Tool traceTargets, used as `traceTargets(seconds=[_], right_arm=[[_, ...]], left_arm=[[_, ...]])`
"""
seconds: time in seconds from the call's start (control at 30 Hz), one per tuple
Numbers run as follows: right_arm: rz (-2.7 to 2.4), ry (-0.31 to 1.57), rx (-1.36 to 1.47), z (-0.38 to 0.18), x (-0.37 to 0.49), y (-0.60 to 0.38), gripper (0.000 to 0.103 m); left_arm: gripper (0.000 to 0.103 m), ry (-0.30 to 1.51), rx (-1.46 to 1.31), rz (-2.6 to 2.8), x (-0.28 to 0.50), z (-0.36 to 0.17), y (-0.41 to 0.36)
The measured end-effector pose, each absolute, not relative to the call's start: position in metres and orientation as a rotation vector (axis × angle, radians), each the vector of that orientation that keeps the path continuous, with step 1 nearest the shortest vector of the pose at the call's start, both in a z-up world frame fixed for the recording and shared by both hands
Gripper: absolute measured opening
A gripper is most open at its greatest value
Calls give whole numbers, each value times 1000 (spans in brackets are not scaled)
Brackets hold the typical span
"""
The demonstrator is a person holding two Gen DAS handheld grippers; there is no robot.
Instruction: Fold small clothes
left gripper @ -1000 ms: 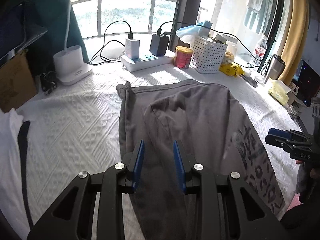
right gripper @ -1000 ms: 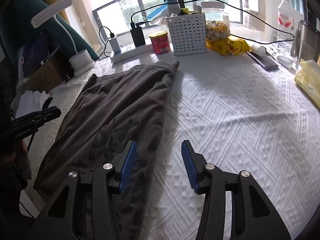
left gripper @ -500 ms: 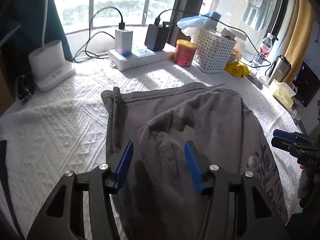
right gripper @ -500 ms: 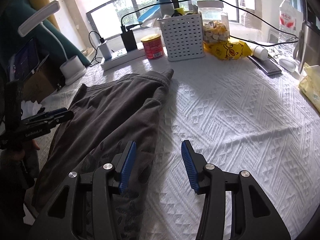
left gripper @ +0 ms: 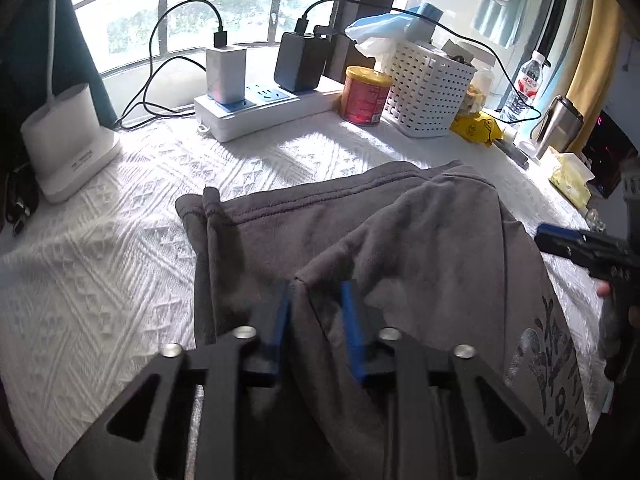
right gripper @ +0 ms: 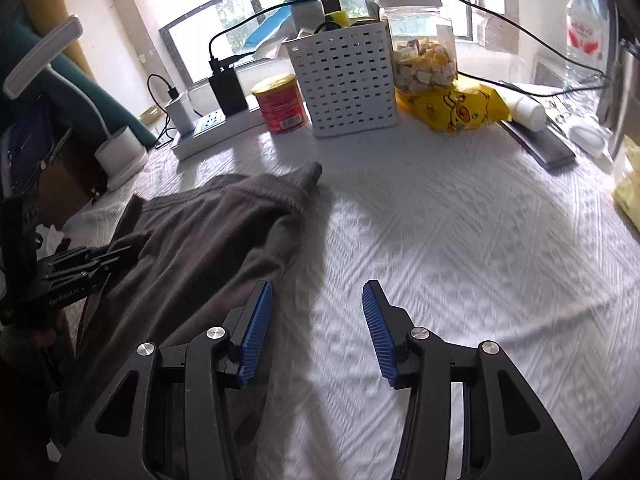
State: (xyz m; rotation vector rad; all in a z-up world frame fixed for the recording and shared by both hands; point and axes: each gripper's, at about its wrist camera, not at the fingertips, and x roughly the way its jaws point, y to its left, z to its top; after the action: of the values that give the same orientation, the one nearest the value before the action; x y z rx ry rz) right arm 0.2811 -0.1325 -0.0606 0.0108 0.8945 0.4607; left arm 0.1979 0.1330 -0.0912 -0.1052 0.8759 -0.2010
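A dark grey garment with a pale print lies lengthwise on the white textured cloth; it also shows in the right wrist view. My left gripper is over its near part, jaws narrowing around a raised fold corner; the cloth sits between the blue pads. My right gripper is open and empty, its left pad at the garment's right edge, the rest over bare cloth. Each gripper shows in the other's view: the right, the left.
Along the window stand a white lamp base, a power strip with chargers, a red tin, a white basket, a yellow bag, a snack jar, a remote and a water bottle.
Both grippers moved forward along the garment toward the window. My left jaws opened wider, then narrowed around a raised fold corner. My right gripper stayed open.
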Motion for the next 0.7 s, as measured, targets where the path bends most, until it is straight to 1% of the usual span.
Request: traceTargets(seconds=[0.03, 0.1, 0.33, 0.37, 0.43, 0.5, 0.53, 0.57, 0.63, 0.7], right_arm=[[466, 892, 10, -60, 287, -131, 50], [493, 883, 13, -60, 299, -127, 50], [562, 892, 30, -68, 339, -110, 49], [578, 896, 43, -69, 343, -110, 40], [631, 915, 68, -72, 352, -106, 28], [645, 926, 61, -74, 356, -100, 25], [658, 925, 56, -73, 357, -98, 20], [667, 916, 60, -72, 358, -96, 18], [677, 906, 60, -67, 359, -93, 16], [685, 883, 51, -60, 360, -90, 16]], left_arm=[[12, 875, -104, -201, 199, -91, 133], [9, 877, -111, -201, 199, -89, 135], [6, 849, -136, -174, 194, -69, 143], [6, 842, -145, -169, 193, -66, 145], [6, 817, -163, -161, 193, -55, 150], [6, 802, -168, -161, 194, -47, 153], [6, 797, -166, -162, 196, -44, 152], [6, 791, -157, -160, 198, -41, 152], [6, 782, -138, -156, 199, -36, 151], [6, 777, -130, -151, 201, -34, 153]])
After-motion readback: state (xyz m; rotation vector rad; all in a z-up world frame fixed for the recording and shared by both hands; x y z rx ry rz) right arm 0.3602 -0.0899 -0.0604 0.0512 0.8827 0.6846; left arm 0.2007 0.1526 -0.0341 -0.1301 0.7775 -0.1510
